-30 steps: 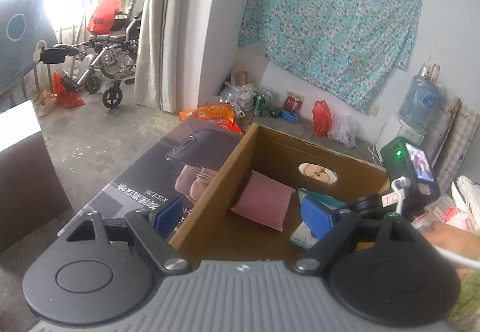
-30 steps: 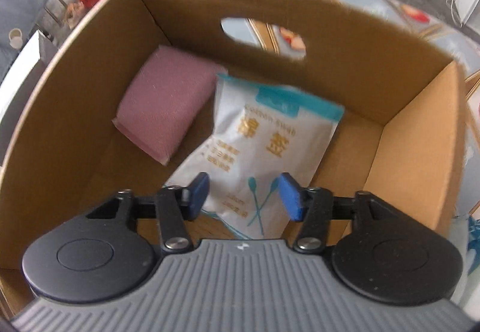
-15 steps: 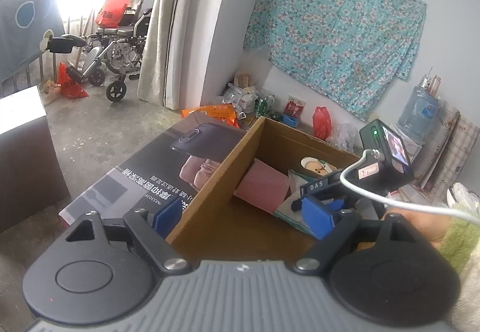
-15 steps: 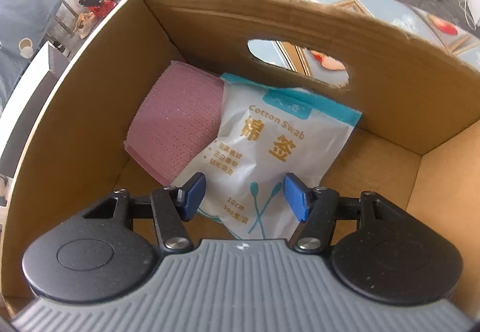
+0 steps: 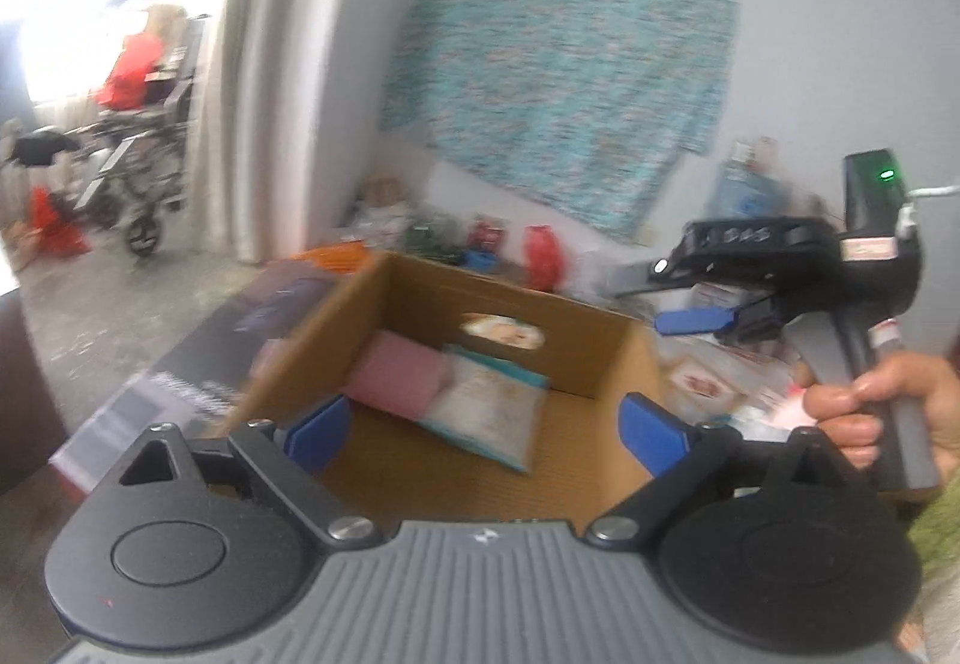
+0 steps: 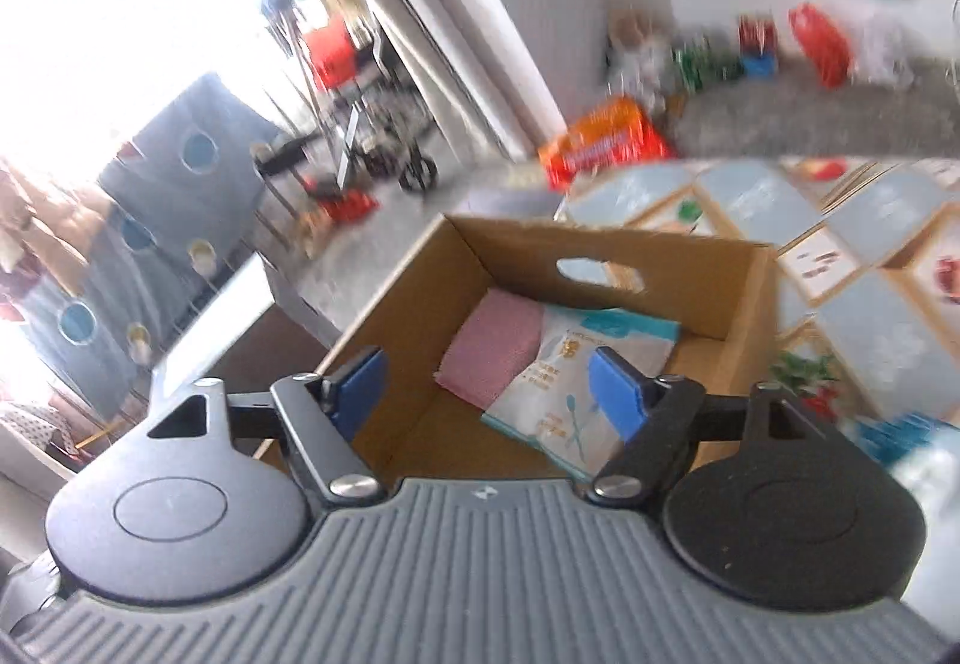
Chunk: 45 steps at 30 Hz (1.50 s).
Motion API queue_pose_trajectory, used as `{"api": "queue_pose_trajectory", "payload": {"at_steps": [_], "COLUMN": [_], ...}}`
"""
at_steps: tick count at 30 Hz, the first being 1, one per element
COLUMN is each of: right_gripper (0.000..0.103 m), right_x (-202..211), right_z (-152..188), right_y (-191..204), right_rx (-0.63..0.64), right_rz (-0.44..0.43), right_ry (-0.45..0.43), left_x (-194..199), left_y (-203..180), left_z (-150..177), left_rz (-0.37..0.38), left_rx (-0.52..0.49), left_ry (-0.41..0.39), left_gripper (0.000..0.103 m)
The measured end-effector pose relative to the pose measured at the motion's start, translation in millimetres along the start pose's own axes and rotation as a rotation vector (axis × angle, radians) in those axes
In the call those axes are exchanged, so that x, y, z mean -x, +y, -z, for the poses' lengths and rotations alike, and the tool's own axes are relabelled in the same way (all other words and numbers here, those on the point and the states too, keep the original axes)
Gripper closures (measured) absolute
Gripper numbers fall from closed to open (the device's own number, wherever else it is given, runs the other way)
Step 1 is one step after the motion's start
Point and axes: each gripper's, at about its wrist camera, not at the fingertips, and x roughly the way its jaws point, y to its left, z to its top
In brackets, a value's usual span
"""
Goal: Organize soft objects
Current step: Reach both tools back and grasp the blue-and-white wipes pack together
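An open cardboard box [image 5: 624,358] [image 6: 744,304] holds a pink sponge pad [image 5: 399,379] [image 6: 489,349] and a white-and-teal bag of cotton swabs [image 5: 489,409] [image 6: 570,382] lying side by side on its floor. My left gripper [image 5: 483,427] hovers at the box's near edge, its jaws opening with nothing between them. My right gripper [image 6: 486,385] is raised above and behind the box, its jaws opening and empty. In the left wrist view the right gripper [image 5: 696,319] shows at the right, held by a hand [image 5: 882,412], clear of the box.
A dark printed carton [image 5: 198,370] lies left of the box. A patterned table top [image 6: 870,244] runs to its right. A wheelchair [image 5: 138,172], curtain [image 5: 264,82], orange package [image 6: 606,142] and floor clutter along the wall [image 5: 480,238] lie beyond.
My right gripper has let go of the cotton swab bag and risen out of the box, opening wider. My left gripper swung right to face into the box and opened wider.
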Motion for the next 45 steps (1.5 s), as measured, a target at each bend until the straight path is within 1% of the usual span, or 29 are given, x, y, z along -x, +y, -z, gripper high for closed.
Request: {"api": "queue_pose_trajectory", "payload": {"at_steps": [2, 4, 7, 10, 11, 12, 14, 17, 19, 23, 25, 28, 30, 33, 36, 37, 39, 42, 45], "right_gripper": [0.025, 0.024, 0.022, 0.019, 0.018, 0.017, 0.017, 0.016, 0.016, 0.016, 0.016, 0.016, 0.018, 0.019, 0.023, 0.027, 0.029, 0.030, 0.030], "right_x": [44, 77, 131, 185, 205, 217, 248, 286, 301, 305, 298, 279, 267, 251, 238, 232, 224, 210, 199], "right_z": [14, 28, 50, 73, 81, 87, 101, 121, 136, 153, 158, 156, 154, 146, 137, 135, 132, 129, 126], "right_y": [-7, -17, -38, -64, -76, -90, -118, -162, -191, -247, -277, -314, -329, -350, -370, -378, -386, -401, -414], "right_rx": [0.009, 0.006, -0.007, -0.026, -0.048, -0.069, -0.132, -0.238, -0.300, -0.443, -0.511, -0.571, -0.584, -0.590, -0.598, -0.602, -0.603, -0.615, -0.641], "right_rz": [0.006, 0.028, 0.090, 0.173, 0.202, 0.221, 0.266, 0.315, 0.334, 0.342, 0.334, 0.329, 0.338, 0.350, 0.377, 0.383, 0.391, 0.387, 0.366], "right_ry": [-0.039, -0.059, -0.090, -0.138, -0.161, -0.177, -0.216, -0.259, -0.282, -0.307, -0.316, -0.299, -0.281, -0.250, -0.217, -0.202, -0.176, -0.147, -0.135], "left_x": [1, 1, 0, -3, -4, -7, -13, -25, -37, -72, -90, -120, -139, -163, -186, -195, -209, -228, -242], "left_y": [-21, -45, -81, -121, -133, -146, -178, -225, -256, -307, -328, -357, -373, -392, -410, -415, -424, -437, -446], "left_z": [5, 10, 17, 24, 27, 29, 36, 48, 55, 60, 60, 61, 59, 60, 66, 70, 77, 88, 94], "left_rz": [0.053, 0.112, 0.184, 0.258, 0.282, 0.309, 0.369, 0.409, 0.434, 0.451, 0.449, 0.413, 0.409, 0.426, 0.426, 0.428, 0.435, 0.441, 0.445], "left_rx": [-0.038, -0.085, -0.142, -0.212, -0.233, -0.258, -0.339, -0.465, -0.543, -0.620, -0.659, -0.742, -0.763, -0.788, -0.810, -0.819, -0.834, -0.854, -0.869], "left_ry": [0.007, 0.015, 0.018, 0.024, 0.026, 0.026, 0.026, 0.037, 0.052, 0.115, 0.125, 0.137, 0.158, 0.192, 0.230, 0.248, 0.280, 0.315, 0.328], "left_gripper": [0.005, 0.003, 0.002, 0.002, 0.002, 0.001, 0.000, 0.000, 0.000, 0.000, 0.000, 0.000, 0.001, 0.001, 0.001, 0.001, 0.001, 0.002, 0.002]}}
